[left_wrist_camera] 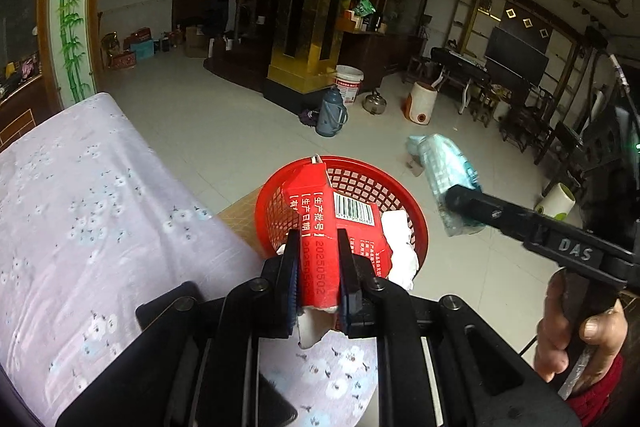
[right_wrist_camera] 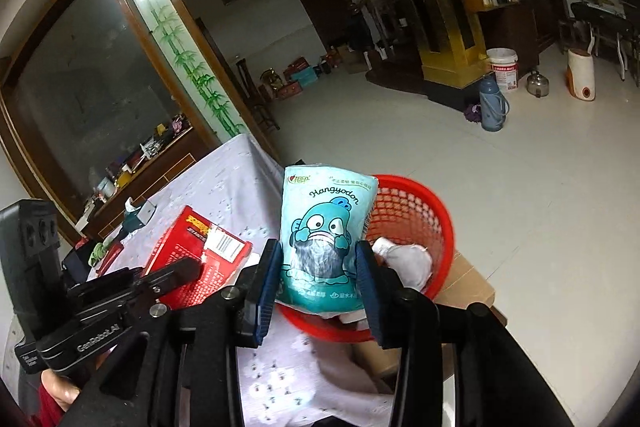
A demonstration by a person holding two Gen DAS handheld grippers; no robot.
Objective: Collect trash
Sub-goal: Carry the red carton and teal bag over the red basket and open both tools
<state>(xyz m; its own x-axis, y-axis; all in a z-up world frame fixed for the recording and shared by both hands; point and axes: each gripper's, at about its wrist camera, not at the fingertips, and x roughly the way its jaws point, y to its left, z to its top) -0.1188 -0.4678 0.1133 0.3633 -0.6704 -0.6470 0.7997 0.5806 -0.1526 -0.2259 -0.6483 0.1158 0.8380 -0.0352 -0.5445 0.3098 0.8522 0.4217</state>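
My left gripper [left_wrist_camera: 318, 267] clamps red carton [left_wrist_camera: 340, 223] over red basket [left_wrist_camera: 400, 195]. My right gripper [right_wrist_camera: 318, 279] pinches teal tissue pack [right_wrist_camera: 324, 227] above basket rim. Basket contents: crumpled white paper [left_wrist_camera: 400, 247].

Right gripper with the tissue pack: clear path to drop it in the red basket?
Probably yes. The right gripper holds the teal tissue pack near the red basket, whose top is open, with crumpled paper inside. The left gripper with the red carton hangs over the basket's other side.
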